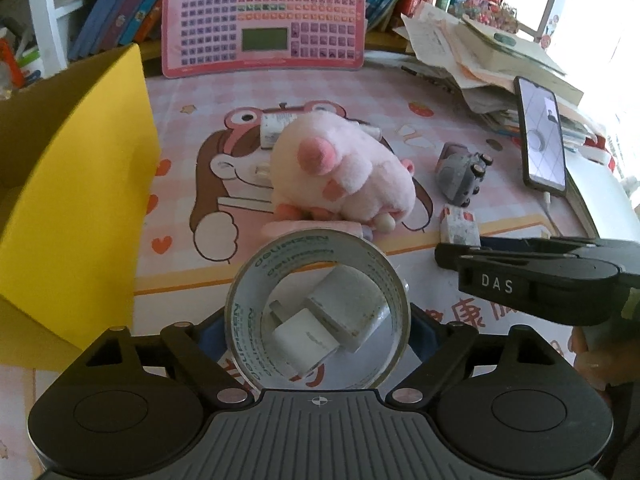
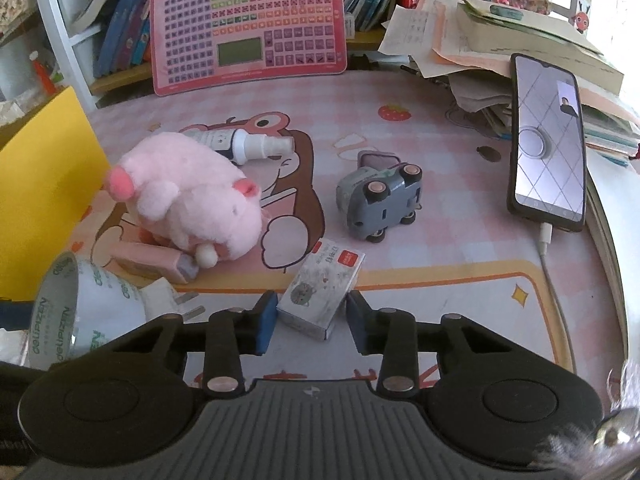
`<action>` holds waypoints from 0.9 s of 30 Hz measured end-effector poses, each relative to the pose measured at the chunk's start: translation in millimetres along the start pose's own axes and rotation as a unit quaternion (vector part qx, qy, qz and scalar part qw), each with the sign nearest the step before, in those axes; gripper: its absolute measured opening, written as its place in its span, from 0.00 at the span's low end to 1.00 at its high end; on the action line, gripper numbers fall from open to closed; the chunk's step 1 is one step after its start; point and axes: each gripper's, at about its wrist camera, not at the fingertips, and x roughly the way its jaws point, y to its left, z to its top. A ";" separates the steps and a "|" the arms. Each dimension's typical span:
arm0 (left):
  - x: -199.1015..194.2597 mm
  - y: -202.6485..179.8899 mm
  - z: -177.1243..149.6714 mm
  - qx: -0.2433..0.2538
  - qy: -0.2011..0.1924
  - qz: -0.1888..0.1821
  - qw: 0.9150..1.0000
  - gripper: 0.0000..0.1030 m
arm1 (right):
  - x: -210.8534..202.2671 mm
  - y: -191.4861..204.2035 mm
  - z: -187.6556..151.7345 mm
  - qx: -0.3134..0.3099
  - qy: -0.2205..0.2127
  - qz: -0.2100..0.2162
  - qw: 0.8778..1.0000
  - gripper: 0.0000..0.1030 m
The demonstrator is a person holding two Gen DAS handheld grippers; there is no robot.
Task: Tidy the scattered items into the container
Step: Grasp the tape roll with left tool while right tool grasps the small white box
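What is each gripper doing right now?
Left gripper: closed on the clear plastic tape roll.
Right gripper: closed on the small white cardboard box.

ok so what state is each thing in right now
left tongs, shut on the tape roll
right tongs, shut on the small box
phone, propped upright, screen on, cable plugged in
toy car, tipped on its side
spray bottle, lying down
yellow box, open
learning pad, propped up, screen blank
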 end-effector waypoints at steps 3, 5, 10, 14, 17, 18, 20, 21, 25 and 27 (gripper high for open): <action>-9.0 -1.1 -0.9 0.007 -0.015 0.003 1.000 0.85 | -7.5 0.2 -1.6 0.005 -0.007 0.004 1.000 0.33; -14.1 -1.9 -2.0 0.012 -0.022 0.005 1.000 0.85 | -12.3 0.0 -2.7 0.008 -0.010 0.008 1.000 0.32; -26.8 0.1 -8.1 0.013 -0.035 0.006 0.999 0.85 | -19.3 -1.1 -7.6 0.023 -0.004 0.019 1.000 0.31; -40.2 4.1 -13.4 0.007 -0.048 -0.001 0.999 0.85 | -31.2 3.8 -12.2 0.026 -0.013 0.022 0.999 0.30; -49.9 6.8 -18.6 0.009 -0.058 -0.010 0.998 0.85 | -39.9 9.4 -15.8 0.023 -0.019 0.023 0.999 0.30; -52.4 7.9 -20.9 0.010 -0.060 -0.014 0.998 0.85 | -42.5 11.3 -17.4 0.025 -0.020 0.024 0.999 0.30; -56.8 10.8 -26.0 0.012 -0.063 -0.021 0.998 0.85 | -48.4 15.5 -21.1 0.026 -0.021 0.022 0.999 0.29; -59.2 12.6 -28.6 0.013 -0.064 -0.025 0.998 0.85 | -52.0 17.7 -23.2 0.026 -0.022 0.020 0.999 0.29; -69.6 20.4 -37.6 0.014 -0.067 -0.041 0.997 0.85 | -70.3 29.1 -32.3 0.018 -0.033 0.014 0.999 0.28; -75.5 25.2 -41.3 0.016 -0.071 -0.050 0.996 0.85 | -80.3 36.2 -37.6 0.015 -0.041 0.012 0.999 0.28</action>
